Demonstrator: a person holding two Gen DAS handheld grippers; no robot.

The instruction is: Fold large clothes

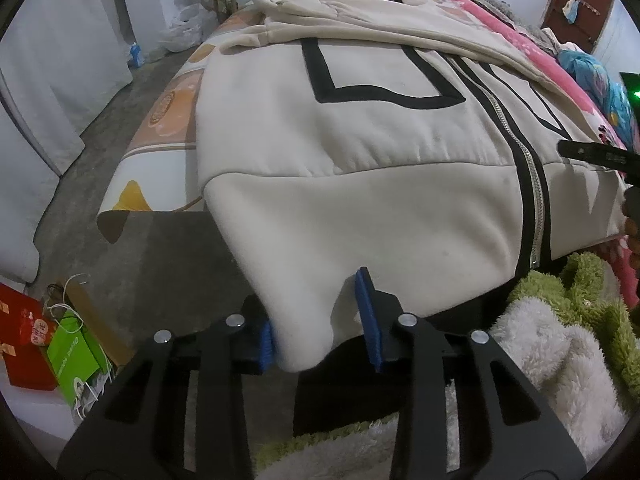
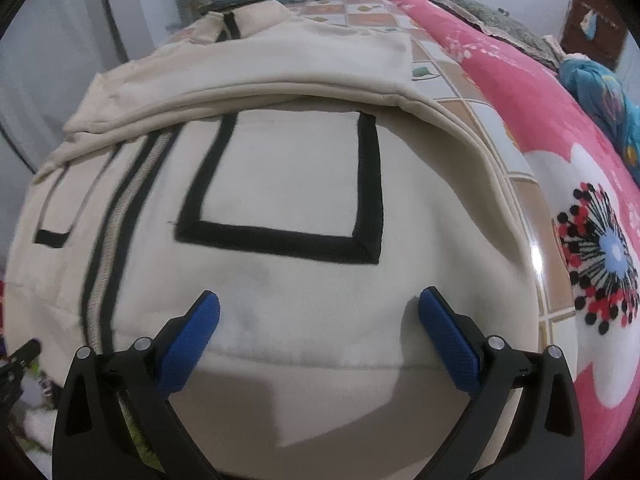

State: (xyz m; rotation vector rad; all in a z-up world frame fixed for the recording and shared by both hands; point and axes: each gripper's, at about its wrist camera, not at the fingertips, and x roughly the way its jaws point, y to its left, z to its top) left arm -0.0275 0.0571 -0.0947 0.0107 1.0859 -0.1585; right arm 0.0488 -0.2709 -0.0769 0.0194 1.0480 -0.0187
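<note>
The bed (image 1: 160,116) carries a tile-patterned sheet (image 2: 448,76), with a pink floral blanket (image 2: 560,168) along its right side.

A cream zip-up jacket (image 1: 360,152) lies front-up across the bed, its hem draping over the near edge. Black-trimmed square pockets (image 2: 288,200) sit either side of the closed zipper (image 1: 530,184). Both sleeves (image 2: 256,68) are folded across the chest, towards the far edge.

The left gripper (image 1: 320,320) is at the jacket's left hem corner, which hangs between the blue pads (image 1: 366,312). The fingers stand apart, not clamped on the cloth.

The right gripper (image 2: 320,332) is over the jacket's right hem area. Its fingers are spread wide, with nothing held between them.

A green and white fluffy throw (image 1: 560,328) lies below the near edge.
</note>
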